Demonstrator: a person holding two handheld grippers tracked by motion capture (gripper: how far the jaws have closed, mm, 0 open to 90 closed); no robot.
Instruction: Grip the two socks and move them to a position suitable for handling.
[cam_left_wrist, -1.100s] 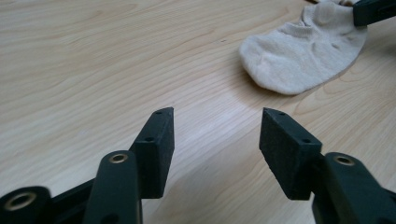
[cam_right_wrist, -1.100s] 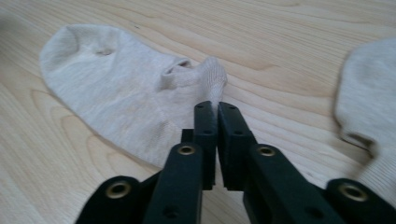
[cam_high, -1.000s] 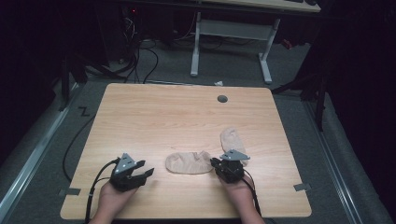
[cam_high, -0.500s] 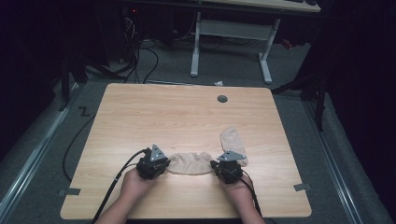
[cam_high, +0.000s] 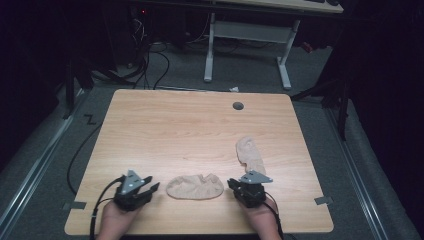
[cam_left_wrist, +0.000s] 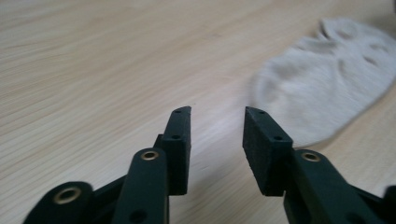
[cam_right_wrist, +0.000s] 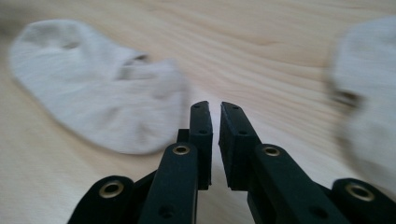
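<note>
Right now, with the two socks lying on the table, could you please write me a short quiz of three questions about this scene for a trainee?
1. True or false: the left claw is closed on the near sock.
2. How many socks lie on the wooden table?
3. Multiple choice: where is the far sock relative to the right claw? A) beyond it, toward the table's far edge; B) under the person's hand; C) on the floor.

Key
1. False. Its jaws stand apart over bare wood, and the sock lies off to the side.
2. Two, both beige.
3. A.
</note>
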